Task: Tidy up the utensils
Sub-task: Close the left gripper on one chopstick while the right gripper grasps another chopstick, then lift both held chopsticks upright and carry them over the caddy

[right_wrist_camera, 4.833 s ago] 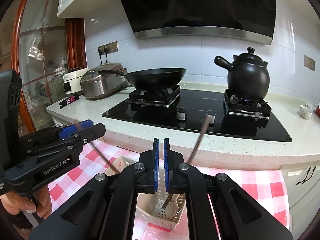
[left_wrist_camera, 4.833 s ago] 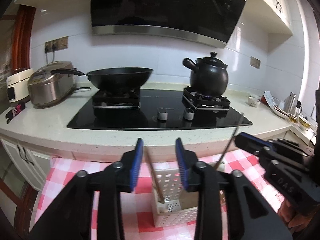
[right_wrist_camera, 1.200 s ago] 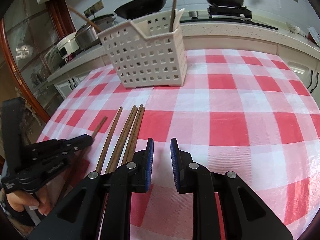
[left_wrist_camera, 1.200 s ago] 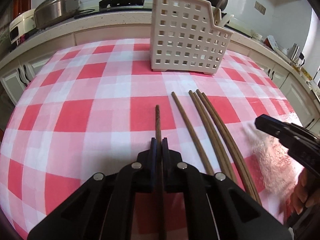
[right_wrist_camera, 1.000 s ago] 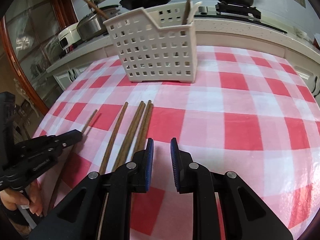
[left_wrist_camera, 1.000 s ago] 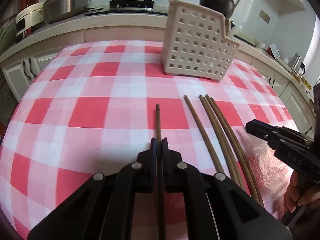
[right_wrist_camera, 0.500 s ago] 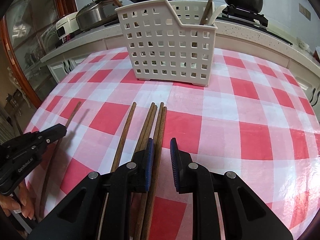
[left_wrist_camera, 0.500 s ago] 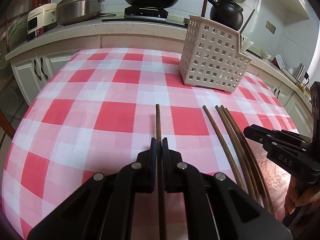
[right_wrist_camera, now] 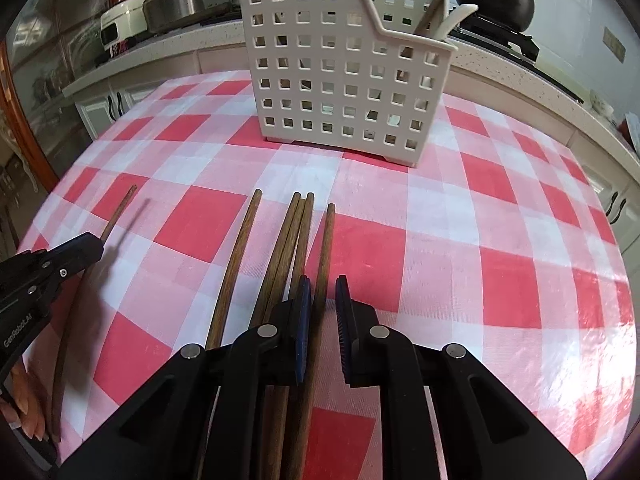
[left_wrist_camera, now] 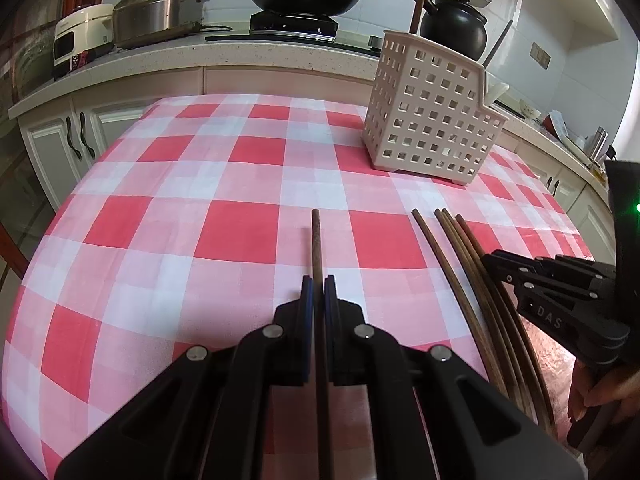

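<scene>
While the checked desk (left_wrist_camera: 168,216) carries the white basket (right_wrist_camera: 340,76) at its far side, left tool (left_wrist_camera: 316,292) is clenched on one chopstick (left_wrist_camera: 316,240); right tool (right_wrist_camera: 322,300), jaws just closing, straddles the rightmost loose chopstick (right_wrist_camera: 326,248), pads not touching.

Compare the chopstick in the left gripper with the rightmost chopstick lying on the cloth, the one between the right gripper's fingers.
Held chopstick is clamped in the shut left gripper; the rightmost chopstick has the right gripper straddling it, jaws just closing, a gap still visible on one side.
The held one is alone, apart from the others; the rightmost lies beside the row on the cloth.
Both are brown wooden sticks, tips towards the white basket.
</scene>
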Available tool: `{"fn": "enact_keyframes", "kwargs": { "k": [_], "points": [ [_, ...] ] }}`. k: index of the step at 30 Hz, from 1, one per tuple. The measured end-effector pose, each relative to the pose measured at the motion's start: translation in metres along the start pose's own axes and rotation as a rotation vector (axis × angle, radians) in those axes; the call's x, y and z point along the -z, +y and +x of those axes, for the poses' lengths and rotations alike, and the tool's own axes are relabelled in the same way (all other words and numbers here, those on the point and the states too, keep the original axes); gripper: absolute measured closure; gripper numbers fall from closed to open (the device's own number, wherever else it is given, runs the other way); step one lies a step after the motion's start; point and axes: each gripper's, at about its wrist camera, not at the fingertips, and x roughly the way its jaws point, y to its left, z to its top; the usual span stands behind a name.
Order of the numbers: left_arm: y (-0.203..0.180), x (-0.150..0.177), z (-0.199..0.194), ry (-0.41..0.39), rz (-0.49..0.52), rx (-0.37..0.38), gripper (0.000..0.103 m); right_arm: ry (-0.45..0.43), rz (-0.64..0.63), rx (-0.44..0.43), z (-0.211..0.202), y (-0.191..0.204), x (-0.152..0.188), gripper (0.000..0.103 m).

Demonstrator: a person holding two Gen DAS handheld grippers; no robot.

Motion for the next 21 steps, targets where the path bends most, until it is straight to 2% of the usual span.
{"fn": "enact_keyframes", "kwargs": {
  "k": [2, 6, 14, 21],
  "points": [
    [-0.001, 0.000, 0.000, 0.000, 0.001, 0.000, 0.098, -0.001, -0.014, 0.003, 0.001, 0.002, -0.001, 0.096],
    [-0.004, 0.000, -0.002, -0.006, 0.007, 0.000, 0.098, -0.021, 0.012, -0.022, -0.002, -0.007, 0.004, 0.097],
    [-0.020, -0.012, -0.016, -0.043, 0.021, 0.017, 0.098, -0.155, 0.062, -0.078, -0.042, -0.028, 0.001, 0.097],
    [-0.038, -0.037, -0.054, -0.147, 0.045, 0.043, 0.098, -0.301, 0.080, -0.116, -0.093, -0.044, -0.014, 0.097]
  ]
}}
